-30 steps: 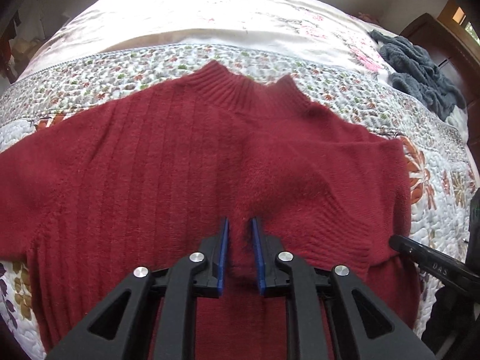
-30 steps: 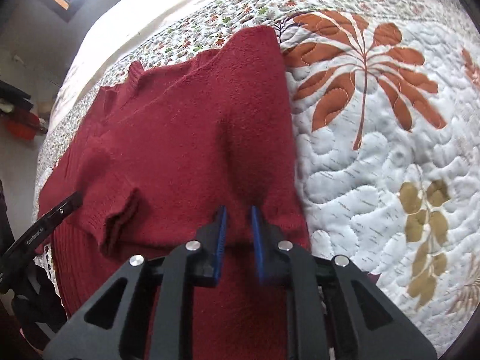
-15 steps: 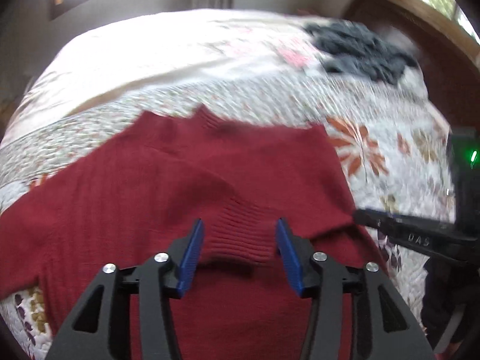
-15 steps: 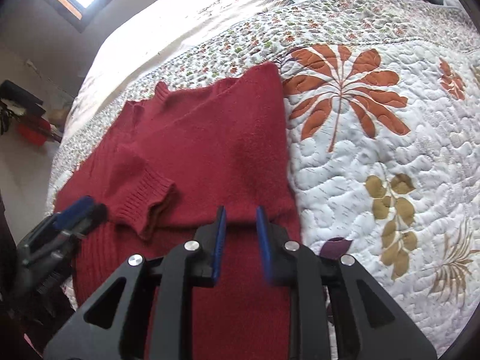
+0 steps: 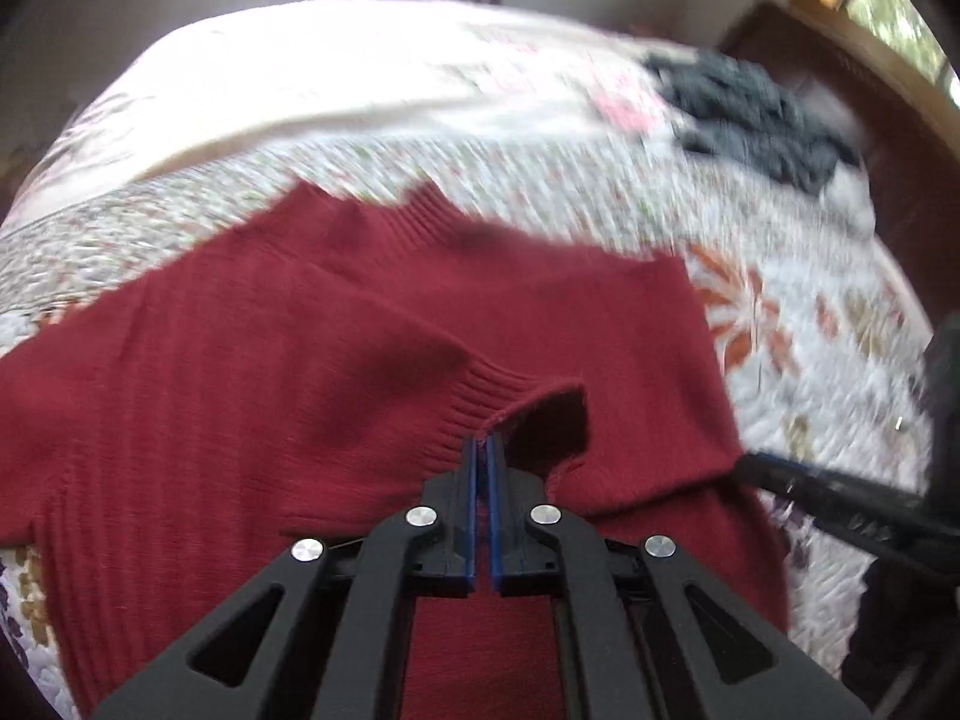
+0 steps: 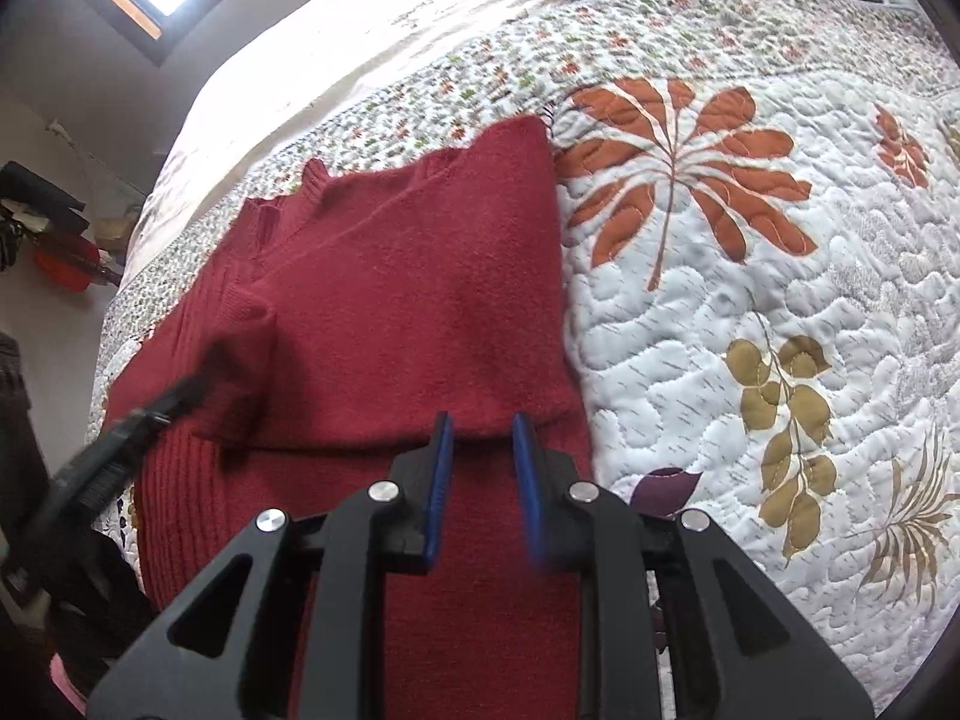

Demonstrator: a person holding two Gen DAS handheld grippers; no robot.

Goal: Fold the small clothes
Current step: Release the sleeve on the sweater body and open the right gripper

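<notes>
One side folded in, rest of red sweater (image 5: 252, 396) still flat on the bed (image 6: 750, 276).
Left claw (image 5: 481, 450) pinched narrow on the sleeve cuff (image 5: 492, 402) mid-sweater; right claw (image 6: 478, 438) part open over the near fold edge, holding nothing. Left sleeve, bottom fold remain.

1. The red sweater (image 6: 420, 300) is soft, fuzzy knit, matt, with a ribbed cuff (image 5: 480, 408) and ribbed collar (image 5: 432, 210).
2. The quilt (image 6: 750, 276) on the bed is stitched cotton-like cloth, puckered and matt.
3. Each gripper, left (image 5: 482, 450) and right (image 6: 480, 426), is matt black plastic with shiny metal screw heads and blue pads (image 6: 443, 480).
4. The grey garment (image 5: 756, 120) at upper right looks plush.
</notes>
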